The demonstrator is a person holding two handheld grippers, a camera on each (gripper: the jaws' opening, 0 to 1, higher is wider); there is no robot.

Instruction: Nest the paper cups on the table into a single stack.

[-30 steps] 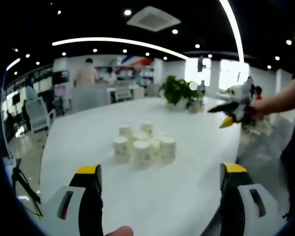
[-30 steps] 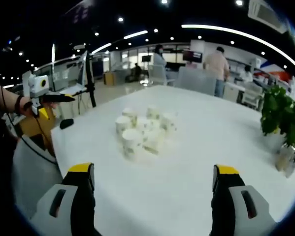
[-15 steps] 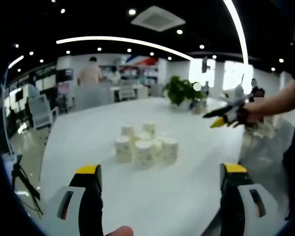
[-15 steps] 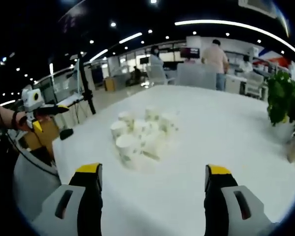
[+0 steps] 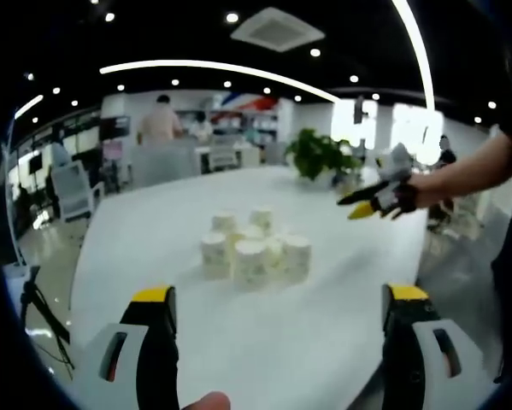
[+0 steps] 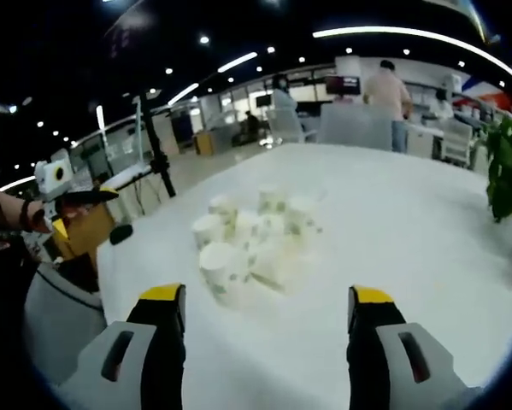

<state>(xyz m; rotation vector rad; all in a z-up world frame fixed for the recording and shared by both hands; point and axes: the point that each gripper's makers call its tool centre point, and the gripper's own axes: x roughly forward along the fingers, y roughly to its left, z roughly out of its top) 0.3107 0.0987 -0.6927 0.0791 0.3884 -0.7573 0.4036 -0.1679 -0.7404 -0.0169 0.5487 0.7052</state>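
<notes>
Approaching stage, nothing grasped yet; paper cups (image 5: 254, 251) stand upside-down in a tight cluster near the middle of the white desk (image 5: 153, 231), touching or nearly touching one another, none nested as far as I can tell; left tool (image 5: 279, 337) hangs near the desk's near edge, jaws wide apart, empty; right tool (image 6: 262, 337) likewise spread and empty, the closest cup (image 6: 222, 271) just beyond it; judged next: choose an outer cup, straddle its wall with the jaws, close, lift clear without toppling neighbours.
</notes>
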